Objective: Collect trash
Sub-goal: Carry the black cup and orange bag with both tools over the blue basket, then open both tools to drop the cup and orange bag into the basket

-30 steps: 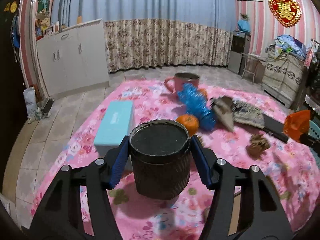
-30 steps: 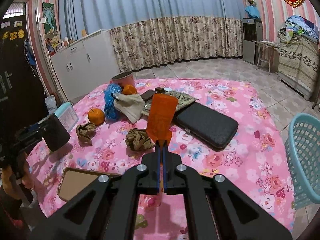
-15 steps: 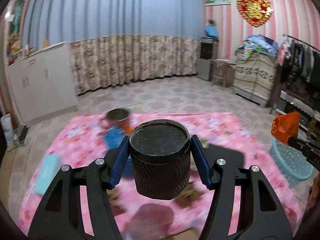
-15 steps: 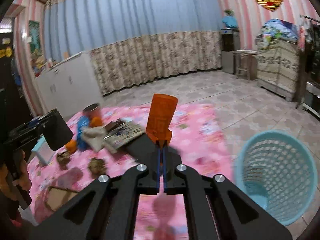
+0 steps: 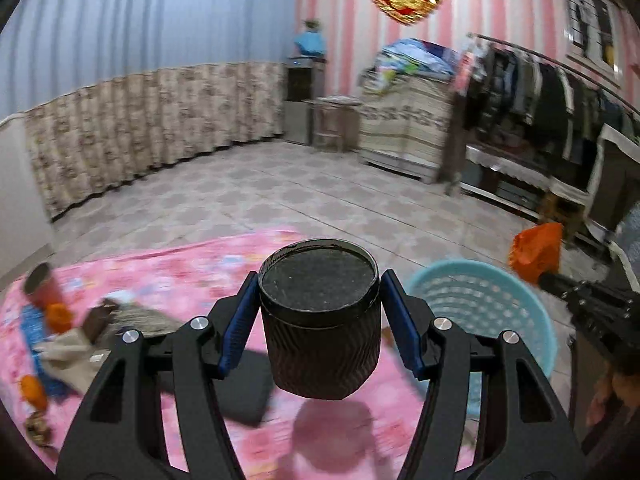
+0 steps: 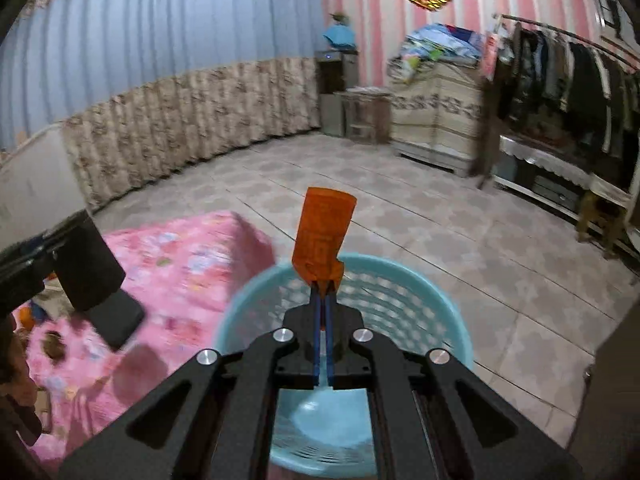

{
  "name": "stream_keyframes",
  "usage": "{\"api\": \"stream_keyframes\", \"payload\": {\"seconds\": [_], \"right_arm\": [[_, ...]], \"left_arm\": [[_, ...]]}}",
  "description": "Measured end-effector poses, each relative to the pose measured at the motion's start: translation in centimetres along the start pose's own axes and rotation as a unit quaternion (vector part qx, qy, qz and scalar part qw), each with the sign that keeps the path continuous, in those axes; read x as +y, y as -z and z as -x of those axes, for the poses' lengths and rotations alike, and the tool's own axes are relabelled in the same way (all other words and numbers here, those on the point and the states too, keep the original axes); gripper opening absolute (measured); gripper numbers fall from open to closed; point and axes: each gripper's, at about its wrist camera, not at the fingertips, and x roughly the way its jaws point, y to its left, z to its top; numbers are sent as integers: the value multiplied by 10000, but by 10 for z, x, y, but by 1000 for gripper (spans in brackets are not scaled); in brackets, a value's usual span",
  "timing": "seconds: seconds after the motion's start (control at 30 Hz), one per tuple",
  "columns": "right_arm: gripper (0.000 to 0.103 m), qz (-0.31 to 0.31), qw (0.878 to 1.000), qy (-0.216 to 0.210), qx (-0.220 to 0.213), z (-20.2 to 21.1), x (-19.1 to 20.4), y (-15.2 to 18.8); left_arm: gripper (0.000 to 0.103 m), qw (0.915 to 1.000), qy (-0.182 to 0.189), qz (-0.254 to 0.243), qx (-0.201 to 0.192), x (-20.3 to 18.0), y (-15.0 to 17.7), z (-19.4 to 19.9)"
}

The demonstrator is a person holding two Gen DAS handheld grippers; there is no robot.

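Note:
My left gripper [image 5: 319, 318] is shut on a black ribbed paper cup [image 5: 320, 320] with a dark lid and holds it above the pink floral table [image 5: 180, 264]. My right gripper [image 6: 323, 284] is shut on an orange wrapper [image 6: 323, 232] and holds it over the light blue mesh basket [image 6: 440, 320]. The basket [image 5: 500, 300] stands on the floor to the right of the table. The orange wrapper [image 5: 534, 250] also shows in the left wrist view above the basket's right rim. The black cup [image 6: 86, 264] shows at the left of the right wrist view.
On the table lie a black case [image 5: 248, 384], a pink mug [image 5: 42, 284], oranges [image 5: 34, 392], a blue wrapper [image 5: 30, 320], a cloth [image 5: 68, 356] and crumpled brown paper [image 6: 54, 346]. A clothes rack [image 6: 568, 76] and covered furniture [image 6: 436, 108] stand behind.
Both grippers have swung right, away from the table's clutter. The orange wrapper now hangs over the blue basket, and the black cup has come near the basket's left side.

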Motion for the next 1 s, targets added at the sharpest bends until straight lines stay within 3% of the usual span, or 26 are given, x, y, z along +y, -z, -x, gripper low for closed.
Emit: {"api": "stream_keyframes", "payload": {"seconds": [0.17,0.43,0.5,0.53,0.77,1.0], "right_arm": [[2,-371,9992,32,128,-9,-37,7],[2,-693,9973,90,241,-15,-72,20],[2,-730,9969,65,269,-17,-73,21],[2,-733,9969,40,282,-19,-73,21],[2,-694,9971,13,303,-24,-61,22],[2,-396,9986,20,337,-40,-20,26]], "left_arm": [[60,9987,438,-147,206,-46,4,-39],[60,9957,785,-348,334,-90,10,-70],[71,9952,849,-367,306,-96,8,-72],[80,9954,843,-360,285,-97,6,-71],[93,9987,342,-368,-121,-76,-4,-53],[98,9996,-39,-234,-123,-40,-3,-46]]}}
